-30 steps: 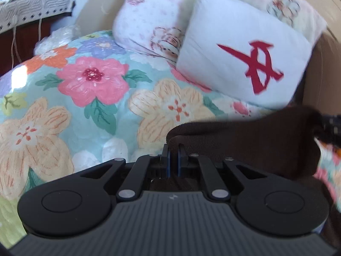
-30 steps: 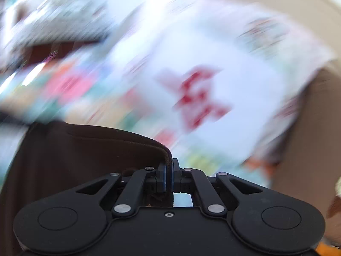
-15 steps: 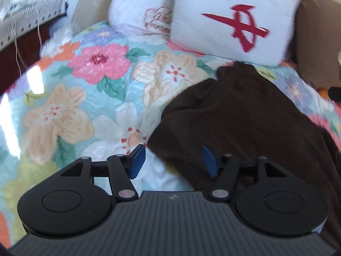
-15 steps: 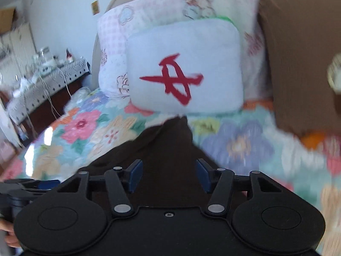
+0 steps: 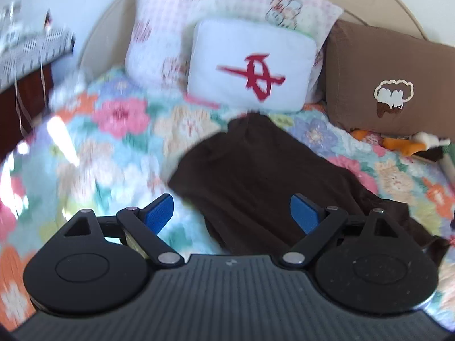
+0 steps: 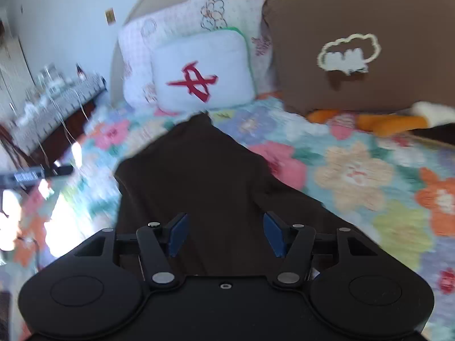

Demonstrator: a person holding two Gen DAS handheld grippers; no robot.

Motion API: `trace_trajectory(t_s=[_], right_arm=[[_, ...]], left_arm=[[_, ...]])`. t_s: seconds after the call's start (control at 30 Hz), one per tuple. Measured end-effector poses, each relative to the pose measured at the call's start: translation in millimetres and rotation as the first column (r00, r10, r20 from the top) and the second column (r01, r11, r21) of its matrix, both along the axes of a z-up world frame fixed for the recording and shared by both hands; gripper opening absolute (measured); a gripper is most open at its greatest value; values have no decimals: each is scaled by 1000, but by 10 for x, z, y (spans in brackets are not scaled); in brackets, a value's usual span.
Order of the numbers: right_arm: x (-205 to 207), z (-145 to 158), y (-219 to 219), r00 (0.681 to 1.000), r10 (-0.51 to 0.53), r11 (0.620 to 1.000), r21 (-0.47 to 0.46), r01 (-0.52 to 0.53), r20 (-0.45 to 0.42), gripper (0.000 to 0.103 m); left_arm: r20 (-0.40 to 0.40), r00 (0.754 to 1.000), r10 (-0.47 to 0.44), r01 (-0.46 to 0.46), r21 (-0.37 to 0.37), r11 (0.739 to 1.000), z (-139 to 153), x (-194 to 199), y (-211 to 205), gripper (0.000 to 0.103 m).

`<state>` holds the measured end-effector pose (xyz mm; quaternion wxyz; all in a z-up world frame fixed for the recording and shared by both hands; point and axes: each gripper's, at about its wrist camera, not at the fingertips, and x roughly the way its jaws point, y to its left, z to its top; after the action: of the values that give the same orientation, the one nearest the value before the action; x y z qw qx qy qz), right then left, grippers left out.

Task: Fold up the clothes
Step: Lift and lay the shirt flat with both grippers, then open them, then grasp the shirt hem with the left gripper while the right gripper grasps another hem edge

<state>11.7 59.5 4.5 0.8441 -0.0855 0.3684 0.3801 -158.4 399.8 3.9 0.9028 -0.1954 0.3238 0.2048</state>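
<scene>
My left gripper (image 5: 230,213) has just been opening, and its blue pads (image 5: 159,210) now stand wide apart with nothing pinched between them. My right gripper (image 6: 224,234) has also just been opening; its jaws are apart and grip nothing, though the brown garment (image 6: 196,176) shows in the gap beyond them. That garment lies loose on the floral quilt (image 6: 355,170), a narrow end pointing far toward the pillows, the wider part near me. In the left view the garment (image 5: 256,176) sits to the right of centre, with bare quilt (image 5: 113,142) to its left. Just past its far tip rests a white pillow (image 5: 250,65) with a red mark, leaning on a pink checked pillow (image 5: 170,14). A brown pillow (image 6: 355,51) stands far right. A dresser (image 6: 54,99) is at far left.
</scene>
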Motion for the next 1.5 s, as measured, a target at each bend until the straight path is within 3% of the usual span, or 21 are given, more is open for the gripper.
trace_trajectory(t_s=[0.1, 0.2, 0.33, 0.43, 0.57, 0.67, 0.73, 0.8, 0.9, 1.03, 1.13, 1.2, 1.23, 1.3, 1.37, 1.5], right_arm=[[-240, 83, -202, 1000, 23, 997, -74, -22, 13, 64], [-457, 214, -413, 998, 40, 995, -87, -44, -44, 64], [-747, 368, -644, 978, 89, 995, -26, -95, -187, 65], [-978, 378, -697, 961, 144, 989, -8, -150, -236, 68], [-1193, -55, -506, 971, 174, 985, 26, -172, -166, 74], [-1256, -596, -115, 982, 160, 985, -43, -165, -98, 73], [-1210, -823, 128, 983, 140, 989, -34, -145, -117, 72], [-1173, -897, 311, 982, 128, 992, 10, -128, -141, 71], [-1129, -896, 485, 983, 118, 992, 61, -110, -140, 71], [-1019, -908, 663, 993, 51, 996, 78, -43, -102, 71], [-929, -1005, 635, 984, -5, 983, 178, 36, -177, 71], [-947, -1137, 629, 975, 13, 983, 180, 28, -220, 71], [-956, -1202, 626, 970, 21, 983, 182, 24, -241, 71], [-1048, -1287, 645, 973, 69, 989, 145, -38, -220, 71], [-1174, -1325, 671, 982, 110, 991, 91, -97, -153, 71], [-1265, -1346, 726, 982, 157, 987, 55, -152, -109, 71]], left_arm=[[-38, 999, -19, 16, -73, 997, -83, -163, -84, 89], [-50, 997, -60, 59, -27, 998, -99, -376, -241, 88], [-57, 996, -69, 69, 11, 998, -71, -629, -359, 89], [-64, 995, -81, 79, -39, 996, -107, -773, -373, 90], [-102, 988, -119, 111, -86, 990, -400, -794, -482, 88], [-152, 975, -163, 151, -91, 984, -694, -733, -671, 88], [-159, 966, -203, 192, -82, 978, -852, -711, -817, 88], [-167, 958, -232, 227, -46, 973, -972, -676, -947, 89], [-188, 960, -208, 212, 0, 977, -1079, -581, -991, 90], [-160, 969, -188, 188, -17, 982, -1200, -471, -907, 90], [-152, 976, -154, 147, -53, 988, -1248, -419, -821, 94], [-143, 980, -138, 128, -81, 988, -1253, -407, -762, 93], [-136, 981, -139, 129, -81, 988, -1240, -418, -746, 90], [-124, 981, -146, 139, -67, 988, -1199, -447, -739, 46], [-122, 981, -152, 148, -43, 988, -1135, -475, -746, 27], [-113, 982, -153, 154, -7, 988, -960, -524, -740, 21]])
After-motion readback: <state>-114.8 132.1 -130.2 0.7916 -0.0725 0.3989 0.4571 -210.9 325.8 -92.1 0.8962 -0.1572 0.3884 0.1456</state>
